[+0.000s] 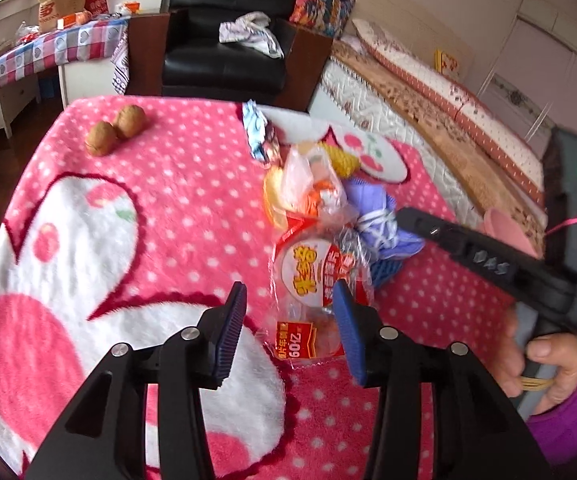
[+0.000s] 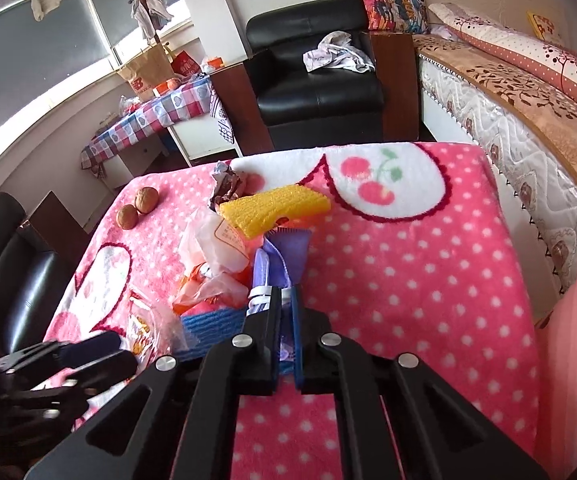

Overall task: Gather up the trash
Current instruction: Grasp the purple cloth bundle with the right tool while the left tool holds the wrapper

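**Open left jaws over a wrapper, right jaws pinching the purple bag**

Left wrist view: the left gripper [image 1: 290,326] stands wide open, nothing pressed by either pad. A clear snack wrapper [image 1: 314,292] with red and yellow print lies on the pink dotted blanket [image 1: 176,208], partly in the gap between the blue pads and nearer the right-hand one. Its long axis runs away from the camera, roughly in line with the fingers, so the jaws straddle it across its narrow width. Beyond it the rest of the trash makes one heap: a crumpled clear bag [image 1: 308,176], a yellow sponge [image 1: 342,160], a purple bag [image 1: 372,216] and a foil candy wrapper [image 1: 258,136]. Two walnuts [image 1: 116,130] sit well apart to the far left. The right gripper's body [image 1: 484,258] reaches into the heap from the right, held by a hand [image 1: 544,364] in a purple sleeve.

Right wrist view: the right gripper [image 2: 286,316] is nearly closed, with a fold of the purple bag [image 2: 288,252] caught between its pads. A blue knitted piece [image 2: 212,316] lies just left of the fingers, the clear bag [image 2: 216,248] and sponge [image 2: 272,208] beyond. The left gripper [image 2: 88,356] shows blurred at lower left.

The left hand is plainly the nearer one to the printed wrapper; closing on it looks like the next move.
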A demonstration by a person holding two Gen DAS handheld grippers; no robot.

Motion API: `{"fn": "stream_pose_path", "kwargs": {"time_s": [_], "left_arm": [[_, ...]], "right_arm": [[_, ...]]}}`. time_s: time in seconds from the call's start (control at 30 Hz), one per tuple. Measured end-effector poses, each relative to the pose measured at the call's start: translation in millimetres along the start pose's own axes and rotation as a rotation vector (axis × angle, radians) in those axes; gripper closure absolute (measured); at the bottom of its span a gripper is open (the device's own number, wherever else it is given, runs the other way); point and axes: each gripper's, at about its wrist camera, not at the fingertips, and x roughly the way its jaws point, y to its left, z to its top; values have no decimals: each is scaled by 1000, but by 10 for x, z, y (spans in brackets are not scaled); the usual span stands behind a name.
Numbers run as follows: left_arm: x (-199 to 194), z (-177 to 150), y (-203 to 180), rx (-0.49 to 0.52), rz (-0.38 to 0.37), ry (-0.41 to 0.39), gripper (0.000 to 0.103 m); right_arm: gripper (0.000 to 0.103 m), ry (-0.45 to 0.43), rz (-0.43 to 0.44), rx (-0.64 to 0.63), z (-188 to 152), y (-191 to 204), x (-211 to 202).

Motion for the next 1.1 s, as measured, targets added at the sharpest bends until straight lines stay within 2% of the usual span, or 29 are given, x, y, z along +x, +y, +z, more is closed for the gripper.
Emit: {"fn": "stream_pose_path", "kwargs": {"time_s": [0.03, 0.1, 0.2, 0.37, 0.4, 0.43, 0.47, 0.5, 0.57, 0.77, 0.8, 0.83, 0.87, 0.9, 0.93, 0.97, 1.0, 1.1], "left_arm": [[17, -18, -8, 1, -3, 3, 59], [14, -46, -20, 8, -10, 5, 83], [-44, -76, -30, 19, -1, -6, 97], [-237, -76, -43, 15, 5, -58, 102], [-284, -76, -43, 15, 8, -70, 103], [-316, -63, -48, 16, 11, -78, 103], [-364, -57, -45, 17, 17, -90, 103], [-401, -56, -44, 18, 20, -100, 103], [-469, -47, -39, 14, 16, -116, 103], [-620, -2, -92, 40, 17, -161, 103], [-636, 7, -101, 42, 17, -166, 103], [-650, 17, -112, 43, 17, -170, 103], [-671, 25, -122, 45, 17, -176, 103], [-685, 31, -130, 47, 17, -181, 103], [-699, 35, -139, 49, 18, -186, 103], [-714, 43, -153, 52, 20, -192, 103], [-723, 49, -163, 53, 21, -196, 103], [-752, 70, -195, 54, 20, -209, 103]], "right_arm": [[100, -4, 4, 2, -8, -10, -32], [103, -13, 8, 3, -10, -7, -96], [103, -33, 15, 8, -16, -6, -210], [103, -58, 25, 16, -28, -7, -394], [99, -61, 30, 20, -26, -22, -408], [82, -56, 30, 26, -25, -38, -406], [59, -48, 23, 38, -20, -57, -396], [53, -50, 23, 44, -19, -70, -393], [53, -51, 11, 39, -3, -63, -351], [52, 41, -13, -1, 17, 41, 56], [54, 46, -17, -12, 6, 65, 95], [69, 53, -29, -30, 3, 86, 134], [79, 56, -49, -43, -7, 101, 153], [80, 53, -48, -50, -17, 105, 148], [85, 49, -44, -51, -28, 100, 131], [97, 46, -41, -53, -39, 96, 108], [103, 37, -42, -55, -53, 86, 65], [103, -1, -27, -36, -75, 43, -120]]}}
